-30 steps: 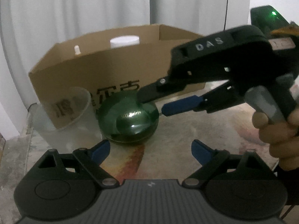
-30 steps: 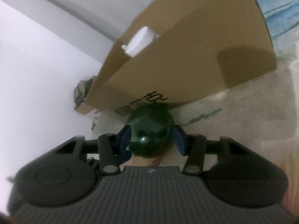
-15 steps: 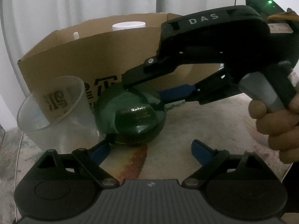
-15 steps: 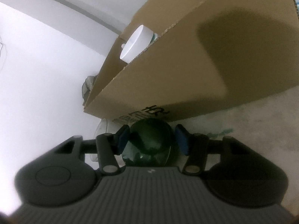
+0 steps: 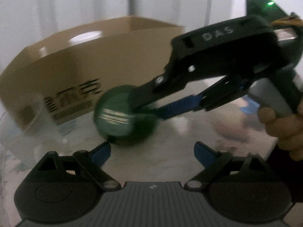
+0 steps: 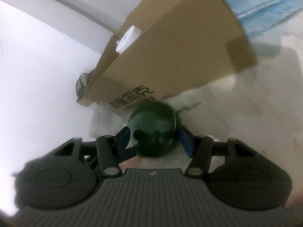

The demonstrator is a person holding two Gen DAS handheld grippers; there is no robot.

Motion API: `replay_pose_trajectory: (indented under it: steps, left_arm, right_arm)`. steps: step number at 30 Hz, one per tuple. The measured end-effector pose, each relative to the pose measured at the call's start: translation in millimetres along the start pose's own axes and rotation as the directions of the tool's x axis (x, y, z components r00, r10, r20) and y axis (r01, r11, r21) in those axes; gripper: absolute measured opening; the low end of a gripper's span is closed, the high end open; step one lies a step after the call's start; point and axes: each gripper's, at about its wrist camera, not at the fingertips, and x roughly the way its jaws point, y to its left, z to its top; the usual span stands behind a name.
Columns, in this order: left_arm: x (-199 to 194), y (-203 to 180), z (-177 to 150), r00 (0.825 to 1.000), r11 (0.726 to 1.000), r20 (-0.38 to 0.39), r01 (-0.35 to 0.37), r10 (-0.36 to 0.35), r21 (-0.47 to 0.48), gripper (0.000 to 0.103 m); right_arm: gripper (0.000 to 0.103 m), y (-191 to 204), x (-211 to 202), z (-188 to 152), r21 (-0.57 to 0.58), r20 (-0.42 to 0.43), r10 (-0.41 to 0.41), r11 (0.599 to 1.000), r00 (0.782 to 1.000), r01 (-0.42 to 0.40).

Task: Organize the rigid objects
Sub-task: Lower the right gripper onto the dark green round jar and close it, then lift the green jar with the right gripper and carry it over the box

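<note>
The right hand-held gripper [image 6: 154, 139] is seen with its jaws opening, about half spread, and a dark green round object [image 6: 153, 130] lies between its blue pads [image 6: 186, 139]. A narrow gap is visible on the right side between pad and object; on the left side, contact cannot be told because of blur. In the left wrist view the same right hand-held gripper [image 5: 151, 106] is shown reaching in from the right, held by a hand [image 5: 282, 130], with its fingers lying over and beside the green round object [image 5: 117, 115]. The object is found on the mottled surface [image 5: 180, 140], just in front of the printed wall of a cardboard box [image 5: 106, 56]. A white lid [image 5: 86, 36] is seen inside the box, above its rim. A clear plastic cup [image 5: 24, 124] is placed to the left of the green object, near the box.

The left hand-held gripper [image 5: 152, 152] is held wide open, and nothing is gripped by it; its left blue pad [image 5: 101, 154] is seen just below the green object, though contact cannot be judged through the blur.
</note>
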Motion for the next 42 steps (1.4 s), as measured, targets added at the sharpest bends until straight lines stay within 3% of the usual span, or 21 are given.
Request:
replay_pose_trajectory:
  steps: [3, 7, 13, 16, 19, 29, 42]
  left_arm:
    - [-9, -21, 1, 0.997, 0.994, 0.022, 0.069, -0.071, 0.08, 0.095]
    - [-18, -38, 1, 0.996, 0.987, 0.038, 0.074, -0.08, 0.144, 0.095]
    - [-27, -6, 8, 0.997, 1.0, 0.079, -0.024, 0.024, 0.01, 0.095]
    - [-19, 14, 13, 0.996, 0.996, 0.042, -0.074, 0.077, -0.057, 0.095]
    - [1, 28, 14, 0.996, 0.993, -0.032, -0.086, 0.084, -0.078, 0.095]
    - [15, 23, 23, 0.998, 0.995, -0.063, -0.036, 0.031, -0.092, 0.095]
    - [0, -11, 23, 0.993, 0.995, -0.072, 0.087, -0.091, -0.051, 0.095]
  right_arm:
    - [0.057, -4, -15, -15, 0.012, -0.001, 0.005, 1.0, 1.0, -0.005]
    - [0.057, 0, -29, -25, -0.005, 0.039, -0.04, 0.999, 0.998, 0.04]
    - [0.058, -2, -52, -13, -0.029, 0.109, -0.068, 0.997, 0.992, 0.071]
    - [0.06, -7, -36, 3, -0.028, 0.109, -0.064, 0.997, 0.992, 0.067]
    - [0.063, -7, -15, 10, -0.033, 0.081, -0.045, 0.998, 0.996, 0.048]
    - [0.068, -1, 5, 10, -0.071, 0.041, -0.07, 0.995, 0.997, 0.073]
    - [0.071, -8, -32, -22, -0.036, 0.057, -0.154, 0.987, 0.986, 0.156]
